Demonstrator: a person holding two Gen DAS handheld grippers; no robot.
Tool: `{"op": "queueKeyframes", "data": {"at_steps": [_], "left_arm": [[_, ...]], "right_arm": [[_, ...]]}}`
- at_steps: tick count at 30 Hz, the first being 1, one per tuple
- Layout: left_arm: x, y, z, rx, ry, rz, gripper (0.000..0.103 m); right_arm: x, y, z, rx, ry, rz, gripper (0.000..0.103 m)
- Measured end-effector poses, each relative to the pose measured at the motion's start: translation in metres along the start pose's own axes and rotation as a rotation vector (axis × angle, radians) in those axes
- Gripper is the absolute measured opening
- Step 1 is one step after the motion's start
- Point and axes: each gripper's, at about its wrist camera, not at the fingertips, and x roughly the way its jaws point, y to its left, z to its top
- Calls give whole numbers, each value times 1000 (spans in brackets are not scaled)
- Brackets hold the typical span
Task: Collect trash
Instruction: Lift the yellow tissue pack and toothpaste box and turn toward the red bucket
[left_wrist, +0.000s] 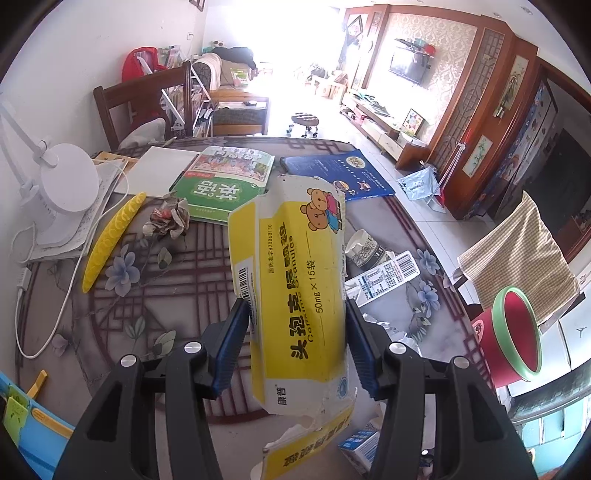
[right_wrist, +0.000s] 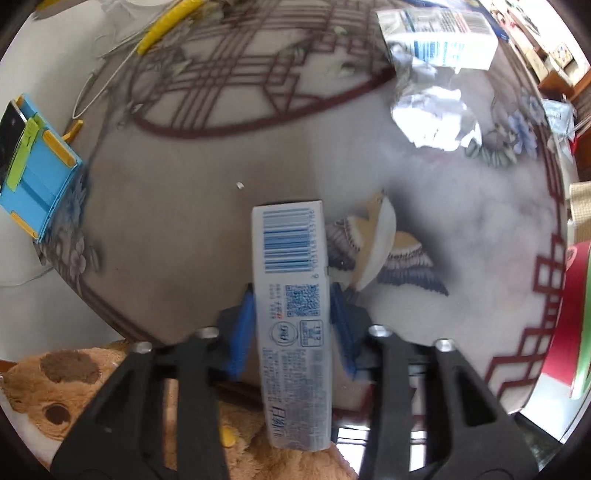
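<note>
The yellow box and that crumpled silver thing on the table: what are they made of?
The yellow box looks like thin matte cardboard: its end is torn ragged, showing white fibre. The crumpled silver thing looks like foil or metallised wrapper, shiny with sharp bright creases; the blurred picture leaves it open which.

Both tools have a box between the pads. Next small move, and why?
Probably carry the left tool with its torn yellow box over the red bin and let go there. The box looks firmly clamped and clear of the table, and the bin stands open at the table edge. The right tool is only just around the white box.
</note>
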Motion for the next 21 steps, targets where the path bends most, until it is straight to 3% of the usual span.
{"op": "queueKeyframes", "data": {"at_steps": [4,14,21], "left_arm": [[-4,3,-1,-6,-6,11,50],[-9,-7,-3,11,-8,10,50],[-9,-46,-4,58,-9,-17,50]], "right_arm": [[-25,-6,2,17,-111,-10,36],[-131,-59,27,163,-465,-69,36],[-175,-100,21,232,-587,-109,36]]}}
